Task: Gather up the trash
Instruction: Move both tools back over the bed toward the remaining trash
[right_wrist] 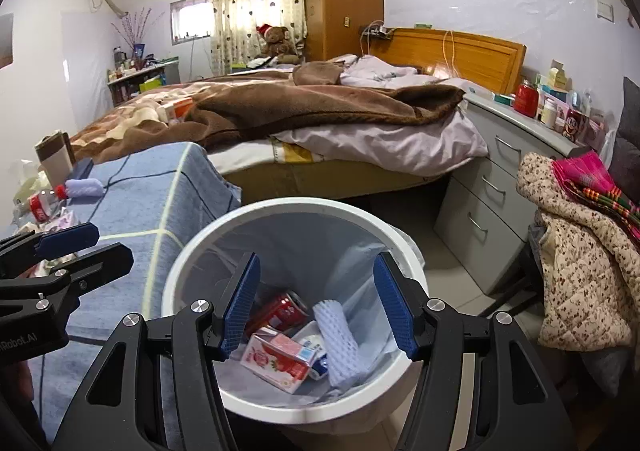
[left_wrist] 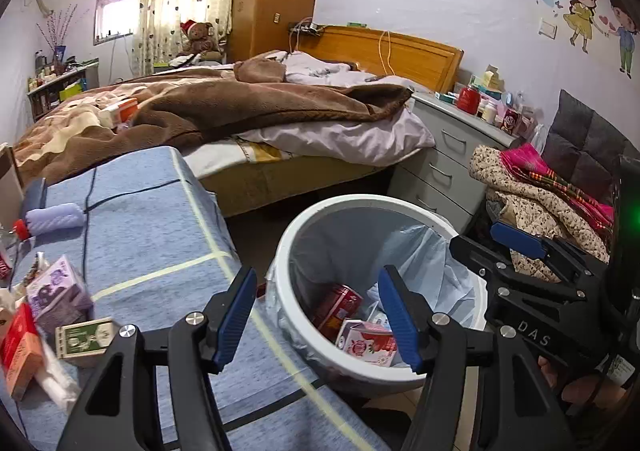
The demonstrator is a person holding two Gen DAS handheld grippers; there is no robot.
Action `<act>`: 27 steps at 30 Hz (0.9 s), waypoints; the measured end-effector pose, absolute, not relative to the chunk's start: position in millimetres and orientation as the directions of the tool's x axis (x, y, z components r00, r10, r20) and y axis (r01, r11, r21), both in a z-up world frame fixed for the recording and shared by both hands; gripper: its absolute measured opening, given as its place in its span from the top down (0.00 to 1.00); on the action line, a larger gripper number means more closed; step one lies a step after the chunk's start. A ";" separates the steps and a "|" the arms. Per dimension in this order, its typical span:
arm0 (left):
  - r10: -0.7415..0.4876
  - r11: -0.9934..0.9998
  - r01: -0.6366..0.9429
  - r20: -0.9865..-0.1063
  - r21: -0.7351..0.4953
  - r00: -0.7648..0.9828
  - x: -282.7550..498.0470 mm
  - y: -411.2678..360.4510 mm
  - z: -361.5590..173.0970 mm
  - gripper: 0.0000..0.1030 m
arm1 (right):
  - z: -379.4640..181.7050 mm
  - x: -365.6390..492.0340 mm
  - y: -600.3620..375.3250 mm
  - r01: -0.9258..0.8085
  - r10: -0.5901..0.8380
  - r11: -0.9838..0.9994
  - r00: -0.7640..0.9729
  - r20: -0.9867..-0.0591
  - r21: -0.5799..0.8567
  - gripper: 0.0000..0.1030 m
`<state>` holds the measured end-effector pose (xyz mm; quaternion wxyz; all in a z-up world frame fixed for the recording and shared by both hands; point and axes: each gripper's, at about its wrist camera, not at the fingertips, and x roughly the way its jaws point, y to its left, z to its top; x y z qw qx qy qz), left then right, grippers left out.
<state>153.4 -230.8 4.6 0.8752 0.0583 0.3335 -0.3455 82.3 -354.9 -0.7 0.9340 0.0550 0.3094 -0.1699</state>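
Observation:
A white trash bin (right_wrist: 188, 255) with a pale blue liner stands on the floor beside a blue-covered table (left_wrist: 152, 227). Inside it lie a red can (right_wrist: 280, 311), a pink strawberry milk carton (right_wrist: 276, 361) and a lavender foam sleeve (right_wrist: 338, 343). My right gripper (right_wrist: 316, 305) is open and empty right above the bin's mouth. My left gripper (left_wrist: 318, 319) is open and empty over the table edge next to the bin (left_wrist: 288, 251). On the table lie a purple carton (left_wrist: 56, 291), a green box (left_wrist: 84, 337), a red-orange box (left_wrist: 20, 347) and another foam sleeve (left_wrist: 56, 217).
A bed (left_wrist: 240, 111) with a brown blanket is behind the table. A grey drawer unit (left_wrist: 444, 159) with jars stands to the right. A chair with a floral jacket (right_wrist: 580, 263) is close right of the bin. A cola bottle (right_wrist: 40, 207) lies at the table's far left.

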 end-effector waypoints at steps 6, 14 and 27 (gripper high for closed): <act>-0.551 0.779 0.616 -0.599 -0.119 0.581 148.8 -201.7 12.2 0.34 | 8.5 82.7 -334.2 0.312 -0.259 0.950 0.780 -0.570 -0.004 0.40; -0.513 0.825 0.550 -0.577 -0.127 0.636 148.9 -155.0 18.1 0.33 | 14.1 88.5 -304.9 0.231 -0.192 0.973 0.814 -0.549 0.001 0.37; -0.379 0.916 0.385 -0.572 -0.118 0.727 157.0 -52.3 15.5 0.30 | 2.6 114.3 -251.8 0.064 -0.025 0.997 0.816 -0.577 0.047 0.34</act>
